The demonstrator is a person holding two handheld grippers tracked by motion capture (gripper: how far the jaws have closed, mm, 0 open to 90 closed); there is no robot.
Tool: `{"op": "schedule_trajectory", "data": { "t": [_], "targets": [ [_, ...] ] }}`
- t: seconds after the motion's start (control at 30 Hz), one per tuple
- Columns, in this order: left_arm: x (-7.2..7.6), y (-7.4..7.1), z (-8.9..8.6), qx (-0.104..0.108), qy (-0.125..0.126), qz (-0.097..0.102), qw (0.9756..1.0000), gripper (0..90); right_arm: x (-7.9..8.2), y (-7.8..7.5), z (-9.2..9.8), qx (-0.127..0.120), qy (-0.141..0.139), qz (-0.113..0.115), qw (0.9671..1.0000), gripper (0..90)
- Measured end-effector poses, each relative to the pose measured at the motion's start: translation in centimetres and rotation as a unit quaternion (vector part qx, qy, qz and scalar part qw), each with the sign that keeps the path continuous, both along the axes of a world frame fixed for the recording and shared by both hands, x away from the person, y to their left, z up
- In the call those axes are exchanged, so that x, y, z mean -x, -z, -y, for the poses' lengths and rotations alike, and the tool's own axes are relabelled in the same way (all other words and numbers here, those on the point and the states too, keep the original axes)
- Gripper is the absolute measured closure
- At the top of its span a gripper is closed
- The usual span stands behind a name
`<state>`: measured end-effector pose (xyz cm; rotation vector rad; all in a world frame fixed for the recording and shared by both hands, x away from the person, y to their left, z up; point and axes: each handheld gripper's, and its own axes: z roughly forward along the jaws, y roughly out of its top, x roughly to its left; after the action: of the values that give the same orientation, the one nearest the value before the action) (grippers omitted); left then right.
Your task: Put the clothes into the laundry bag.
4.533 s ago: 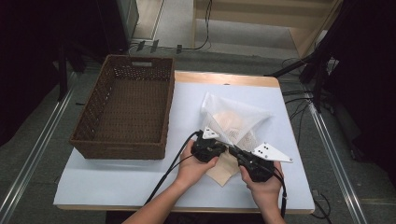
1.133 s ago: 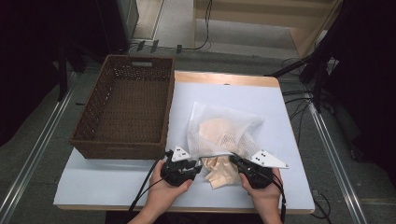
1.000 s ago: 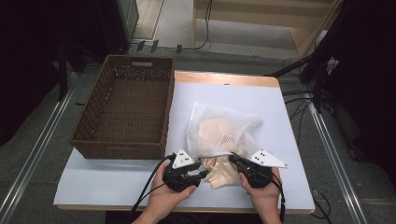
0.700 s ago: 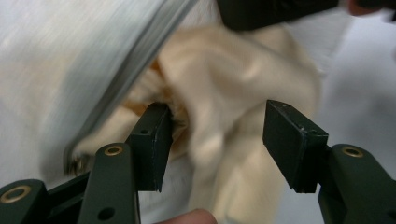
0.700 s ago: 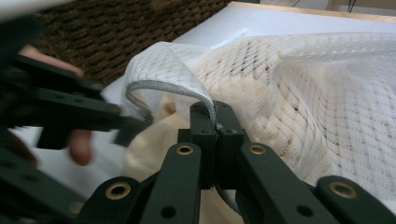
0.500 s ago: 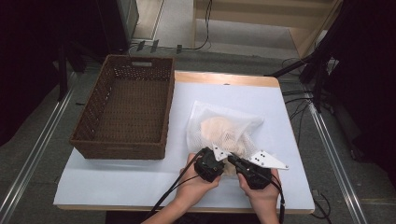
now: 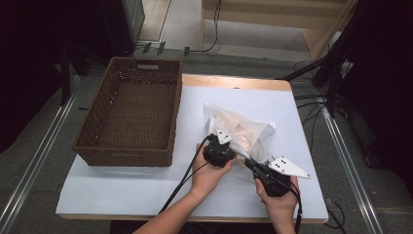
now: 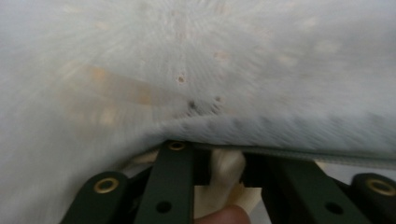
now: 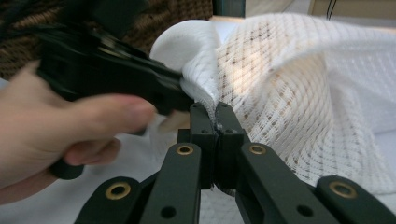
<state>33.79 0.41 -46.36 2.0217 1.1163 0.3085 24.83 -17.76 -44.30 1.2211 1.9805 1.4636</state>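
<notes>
The room around is dark, with cables on the grey floor, and in the middle stands the desk [image 7: 146, 195] under a white cover. A brown wicker basket [image 7: 131, 117] fills the desk's 9 o'clock side and holds nothing. At about 3 o'clock from the basket lies the white mesh bag [image 7: 241, 129] with something beige inside, and it is now pulled up into a peak.

The left claw [image 7: 228, 146] has gone from the near edge into the bag's near side, just beside the right claw [image 7: 249, 164]. Its jaws have just been closing, and in the left gripper view a fold of beige cloth [image 8: 226, 170] sits between them under the bag's hem; I judge that they are gripping this fold. The right claw [image 9: 217, 114] is fully closed on the bag's edge by the zip seam.

Compared with one second ago, the left hand [image 7: 207, 173] is much closer to the right one, and the bag is bunched higher. I think this means that one claw holds the bag steady while the other works the cloth through the opening.
</notes>
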Motion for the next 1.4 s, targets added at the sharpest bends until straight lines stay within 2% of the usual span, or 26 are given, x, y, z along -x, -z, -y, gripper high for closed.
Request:
{"op": "schedule_trajectory", "data": {
  "t": [0.07,0.13,0.23,0.3,0.33,0.4,0.47,0.6,0.67,0.7,0.73,0.77,0.83,0.87,0.9,0.93,1.0,1.03,1.1,1.17,1.23,1.27,1.33,1.4],
  "targets": [
    [-0.4,0.4,-0.3,0.017,0.004,-0.012,0.9998,74.3,-0.3,0.5,0.0,0.004,0.000,-0.009,1.0000,90.0],
    [0.0,-0.2,-0.9,0.032,0.014,-0.020,0.9992,66.6,-0.4,0.9,0.1,0.009,0.003,-0.017,0.9998,90.0],
    [1.7,-0.8,-1.7,0.046,0.030,-0.013,0.9984,53.1,-0.6,0.9,0.5,0.006,0.007,-0.018,0.9998,90.0],
    [2.8,-0.7,-2.0,0.063,0.039,-0.028,0.9968,48.3,-0.8,0.9,0.6,0.004,0.010,-0.016,0.9998,90.0],
    [3.2,-0.7,-1.9,0.064,0.050,-0.035,0.9961,46.9,-0.8,0.8,0.5,0.004,0.011,-0.016,0.9998,90.0],
    [4.2,-0.7,-1.1,0.033,0.063,-0.018,0.9973,41.7,-0.9,0.8,0.4,0.005,0.011,-0.011,0.9999,90.0],
    [4.3,-0.5,-0.2,0.005,0.063,-0.007,0.9979,38.4,-0.8,0.7,0.3,0.007,0.012,-0.006,0.9999,90.0],
    [3.4,0.7,1.6,-0.045,0.052,-0.023,0.9973,30.7,-0.7,0.6,0.2,0.005,0.011,-0.006,0.9999,90.0],
    [3.2,1.0,2.1,-0.062,0.036,-0.003,0.9974,31.0,-0.7,0.6,0.1,0.006,0.009,-0.005,0.9999,90.0],
    [3.2,0.9,2.2,-0.063,0.026,0.002,0.9977,40.1,-0.7,0.7,0.1,0.007,0.008,-0.005,0.9999,90.0],
    [3.0,0.6,2.2,-0.054,0.027,-0.014,0.9981,54.1,-0.6,0.7,0.1,0.007,0.007,-0.006,0.9999,90.0],
    [2.9,0.5,2.1,-0.038,0.027,-0.020,0.9987,69.7,-0.5,0.6,0.0,0.007,0.007,-0.007,0.9999,90.0],
    [2.7,-0.3,1.9,-0.007,0.020,-0.007,0.9997,73.5,-0.3,0.5,0.1,0.006,0.004,-0.004,1.0000,90.0],
    [2.6,-0.7,1.7,0.004,0.017,-0.003,0.9998,74.2,-0.1,0.2,0.1,0.004,0.004,0.001,1.0000,90.0],
    [2.5,-1.1,1.5,0.022,0.015,0.003,0.9996,74.3,0.0,0.1,0.2,0.002,0.003,0.004,1.0000,90.0],
    [2.3,-1.5,1.4,0.040,0.008,0.015,0.9990,74.3,0.1,-0.2,0.3,0.000,0.006,0.010,0.9999,90.0],
    [2.0,-1.8,1.1,0.061,-0.003,0.040,0.9974,74.1,0.4,-0.8,0.6,-0.010,0.010,0.019,0.9997,90.0],
    [1.7,-1.8,1.1,0.069,-0.023,0.052,0.9960,74.0,0.4,-0.9,0.6,-0.011,0.010,0.023,0.9996,90.0],
    [0.7,-1.1,1.3,0.077,-0.035,0.051,0.9951,73.9,0.4,-1.1,0.5,-0.009,0.009,0.023,0.9997,90.0],
    [-0.8,0.0,1.8,0.052,-0.018,0.015,0.9984,73.2,0.2,-0.6,0.4,-0.002,0.010,0.014,0.9999,90.0],
    [-1.6,0.4,1.8,0.049,-0.002,-0.019,0.9986,71.4,-0.1,-0.1,0.5,0.003,0.011,0.004,0.9999,90.0],
    [-1.5,0.2,1.7,0.048,0.008,-0.025,0.9985,68.8,-0.2,0.1,0.6,0.004,0.013,-0.001,0.9999,90.0],
    [-0.7,-0.5,1.2,0.041,0.038,-0.019,0.9983,57.6,-0.4,0.3,0.9,0.002,0.017,-0.003,0.9998,90.0],
    [0.6,-1.1,0.1,0.045,0.065,-0.010,0.9968,48.4,-0.6,0.4,1.3,0.002,0.021,-0.005,0.9998,90.0]
  ]
}}
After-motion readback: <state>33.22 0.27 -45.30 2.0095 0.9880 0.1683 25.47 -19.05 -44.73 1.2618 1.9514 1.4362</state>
